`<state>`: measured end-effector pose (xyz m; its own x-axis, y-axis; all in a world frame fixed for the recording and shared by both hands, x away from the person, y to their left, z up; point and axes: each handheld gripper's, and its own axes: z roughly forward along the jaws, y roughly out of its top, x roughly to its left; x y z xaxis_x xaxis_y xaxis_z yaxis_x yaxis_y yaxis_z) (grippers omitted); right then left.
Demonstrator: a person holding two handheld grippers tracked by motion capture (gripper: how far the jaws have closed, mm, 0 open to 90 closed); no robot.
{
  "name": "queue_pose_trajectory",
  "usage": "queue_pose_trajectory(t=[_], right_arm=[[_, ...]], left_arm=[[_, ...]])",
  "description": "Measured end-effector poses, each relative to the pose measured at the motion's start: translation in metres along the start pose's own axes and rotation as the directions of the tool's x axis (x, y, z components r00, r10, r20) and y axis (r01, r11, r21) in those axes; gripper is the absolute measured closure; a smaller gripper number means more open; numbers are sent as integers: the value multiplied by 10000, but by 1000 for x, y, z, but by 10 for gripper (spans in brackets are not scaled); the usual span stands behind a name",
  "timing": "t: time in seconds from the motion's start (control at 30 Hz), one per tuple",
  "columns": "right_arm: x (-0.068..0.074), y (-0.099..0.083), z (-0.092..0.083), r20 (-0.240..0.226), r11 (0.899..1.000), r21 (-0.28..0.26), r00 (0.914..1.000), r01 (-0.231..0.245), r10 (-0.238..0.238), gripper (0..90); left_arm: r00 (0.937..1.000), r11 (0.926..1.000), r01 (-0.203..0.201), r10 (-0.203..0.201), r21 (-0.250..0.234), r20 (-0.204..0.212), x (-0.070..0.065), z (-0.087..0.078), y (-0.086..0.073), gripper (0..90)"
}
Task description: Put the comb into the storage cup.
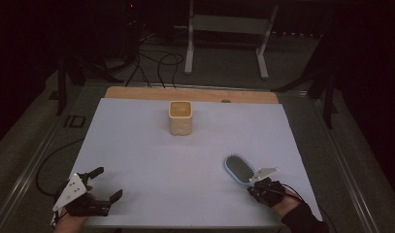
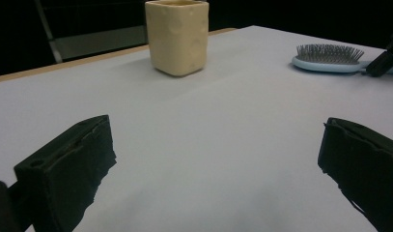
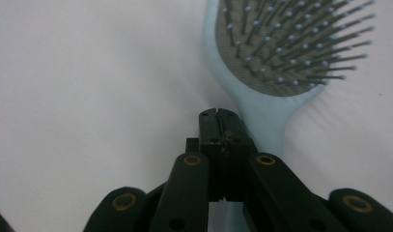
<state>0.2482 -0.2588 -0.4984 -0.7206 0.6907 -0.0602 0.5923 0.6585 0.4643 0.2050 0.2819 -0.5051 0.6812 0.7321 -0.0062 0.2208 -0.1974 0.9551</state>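
The right gripper is closed on the handle of a pale blue paddle hairbrush; in the right gripper view its black jaws meet flat together over the handle, with the bristled head lying just ahead of them, bristles up. So the pickup looks made, but the brush head seems to rest on or hover just above the white surface, so any carrying appears barely begun. If the cream square cup is where the brush belongs, that leg is all left: the cup stands upright, well ahead of the right gripper and off to its left, with open surface between.

The right hand comes in low from the near right corner, gripper pointing forward and slightly left, nearly level with the surface. The left gripper sits near the front left corner, jaws spread wide with nothing between them, aimed across the surface; in its own view the cup stands far ahead and the hairbrush ahead to its right.
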Motion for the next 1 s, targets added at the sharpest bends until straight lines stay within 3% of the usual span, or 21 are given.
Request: queue_pose_trajectory(t=[0.17,0.6,1.0], right_arm=[[-5,-1,-1,-25,10000,93,10000,-27,27,898],[-18,-6,-2,472,9994,203,9985,-273,263,898],[-16,1,-17,487,9995,52,9983,302,-304,896]], left_arm=[[10000,10000,-17,17,9,26,0,0,0,0],[10000,10000,-19,19,14,19,0,0,0,0],[10000,10000,-17,17,31,25,0,0,0,0]])
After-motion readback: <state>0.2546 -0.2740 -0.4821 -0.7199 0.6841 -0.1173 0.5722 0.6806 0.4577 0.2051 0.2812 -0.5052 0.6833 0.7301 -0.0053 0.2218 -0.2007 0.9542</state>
